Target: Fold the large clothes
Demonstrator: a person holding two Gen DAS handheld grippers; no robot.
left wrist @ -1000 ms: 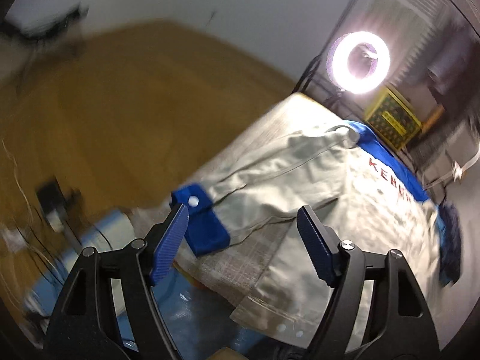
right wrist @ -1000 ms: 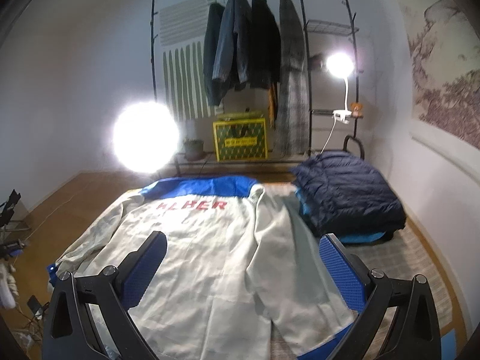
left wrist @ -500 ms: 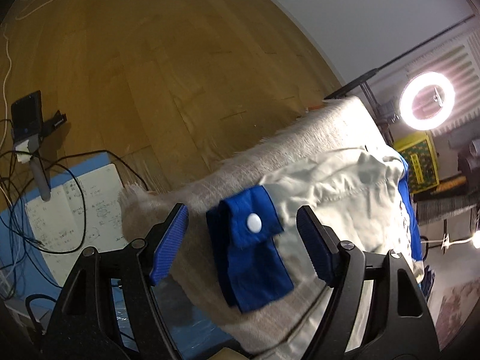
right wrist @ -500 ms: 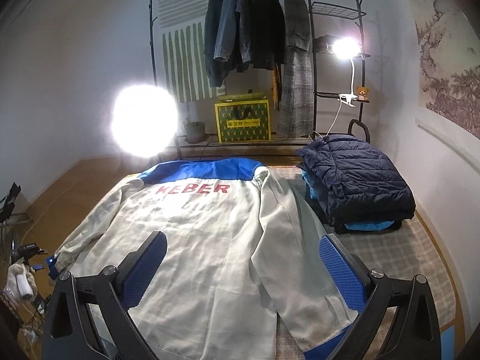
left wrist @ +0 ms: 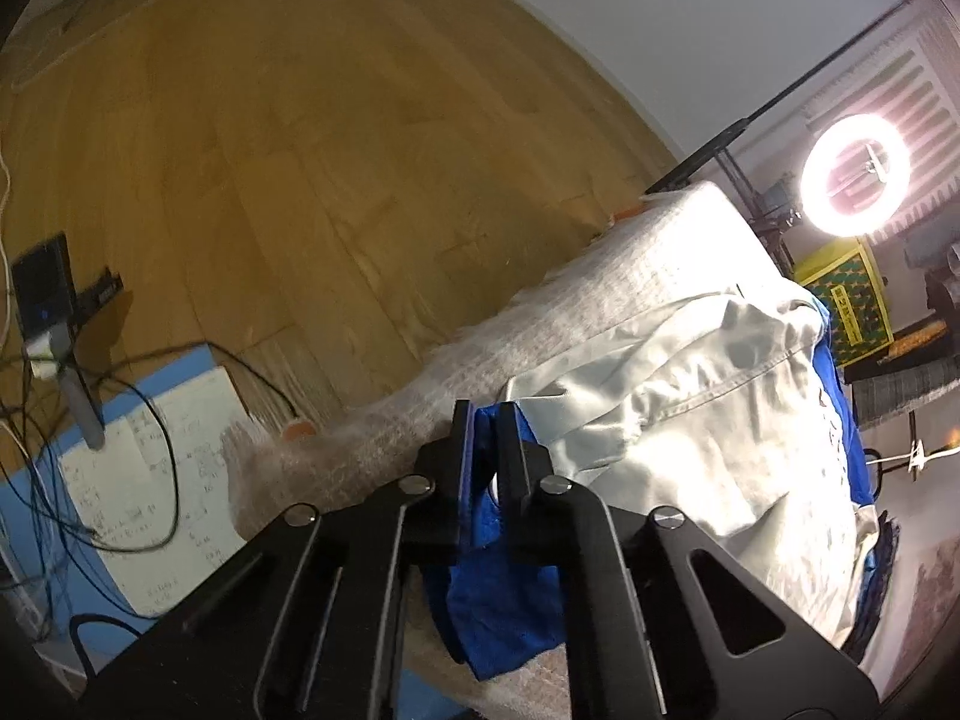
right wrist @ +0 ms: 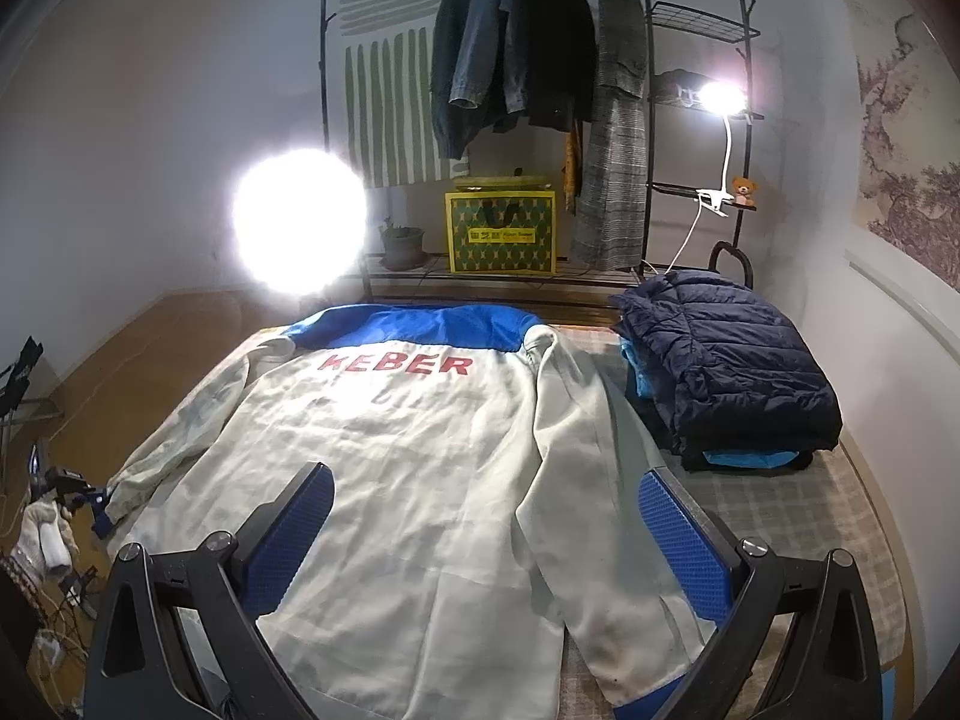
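Note:
A large pale grey jacket (right wrist: 420, 468) with a blue yoke and red letters lies back-up, spread flat on a checked mat (right wrist: 798, 516). Its left sleeve runs toward the mat's left edge and ends in a blue cuff (left wrist: 504, 612). My left gripper (left wrist: 483, 420) is shut on that blue cuff at the mat's edge, with the sleeve (left wrist: 678, 396) bunched beyond it. My right gripper (right wrist: 480, 534) is open and empty, held above the jacket's lower back. The right sleeve (right wrist: 576, 450) lies folded over the body.
A folded dark puffer jacket (right wrist: 726, 360) lies on the mat at the far right. A clothes rack (right wrist: 540, 60), a yellow box (right wrist: 501, 234) and a ring light (right wrist: 300, 222) stand behind. Cables, a paper sheet (left wrist: 150, 480) and a phone (left wrist: 42, 288) lie on the wood floor at left.
My left gripper has moved in over the blue cuff and closed on it. My right gripper has tilted slightly and stays open above the jacket.

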